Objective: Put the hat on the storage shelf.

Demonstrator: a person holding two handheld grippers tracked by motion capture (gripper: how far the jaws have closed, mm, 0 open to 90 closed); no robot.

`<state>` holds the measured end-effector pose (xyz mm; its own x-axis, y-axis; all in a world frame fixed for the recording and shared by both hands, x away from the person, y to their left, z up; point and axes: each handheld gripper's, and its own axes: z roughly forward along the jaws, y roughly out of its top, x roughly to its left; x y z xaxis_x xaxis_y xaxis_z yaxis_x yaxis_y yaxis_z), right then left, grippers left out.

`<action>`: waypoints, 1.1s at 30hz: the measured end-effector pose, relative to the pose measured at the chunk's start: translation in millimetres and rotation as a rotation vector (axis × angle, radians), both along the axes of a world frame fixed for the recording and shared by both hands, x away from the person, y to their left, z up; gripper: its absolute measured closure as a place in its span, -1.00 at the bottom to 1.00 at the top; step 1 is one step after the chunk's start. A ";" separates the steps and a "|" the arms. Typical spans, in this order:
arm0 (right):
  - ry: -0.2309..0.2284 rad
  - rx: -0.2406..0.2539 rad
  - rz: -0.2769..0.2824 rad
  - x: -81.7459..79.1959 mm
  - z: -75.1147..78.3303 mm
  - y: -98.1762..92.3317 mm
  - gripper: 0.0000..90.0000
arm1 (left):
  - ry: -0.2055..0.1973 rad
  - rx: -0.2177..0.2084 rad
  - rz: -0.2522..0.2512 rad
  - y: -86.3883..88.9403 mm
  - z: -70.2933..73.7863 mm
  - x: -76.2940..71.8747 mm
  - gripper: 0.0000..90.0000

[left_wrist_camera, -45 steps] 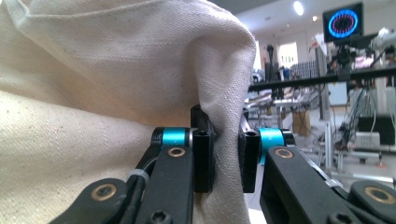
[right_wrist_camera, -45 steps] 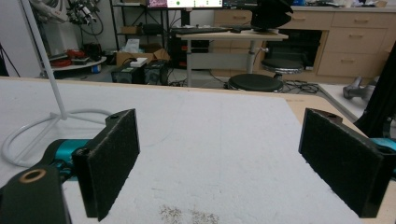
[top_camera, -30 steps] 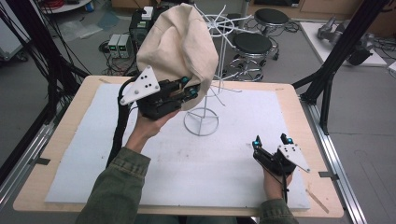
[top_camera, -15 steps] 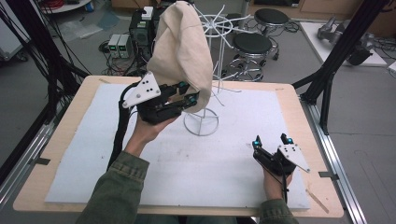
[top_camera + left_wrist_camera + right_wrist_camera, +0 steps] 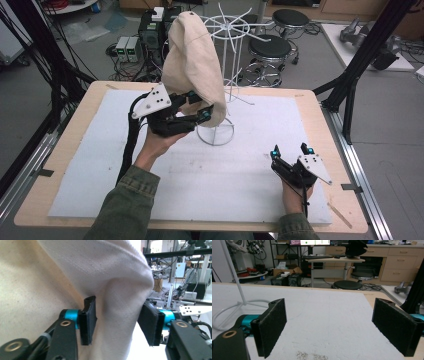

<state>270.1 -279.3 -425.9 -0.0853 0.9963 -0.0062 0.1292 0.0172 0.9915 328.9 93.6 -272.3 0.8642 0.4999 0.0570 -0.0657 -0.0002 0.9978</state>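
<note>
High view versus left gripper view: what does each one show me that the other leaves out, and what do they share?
High view: the whole table, the wire stand with the cloth draped over it, and the right gripper open on the mat.
Left gripper view: close up, a fold of cloth sits between the black pads; the jaws have just been opening.
Both: the cloth and the left gripper.

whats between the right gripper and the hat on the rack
A bare stretch of white mat, seen in the high view, lies between the right gripper and the cream hat, hanging on the white wire rack.
</note>
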 end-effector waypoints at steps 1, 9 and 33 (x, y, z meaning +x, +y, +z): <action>0.001 0.001 0.000 -0.1 0.0 0.0 -0.75 | 0.005 -0.008 0.003 1.6 -1.5 0.2 0.00; -0.001 0.003 -0.004 -0.1 0.2 -0.5 -0.75 | -0.005 -0.059 0.051 11.7 -5.0 -1.6 -0.31; -0.002 -0.003 -0.007 -0.2 0.1 0.9 -0.75 | -0.004 -0.110 0.118 51.8 -14.0 -18.8 -0.41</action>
<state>269.9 -278.4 -425.8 -0.0787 0.9969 -0.0091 0.1271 0.0191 0.9917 310.1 145.3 -286.3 0.7992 0.6011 -0.0005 -0.0753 0.1009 0.9920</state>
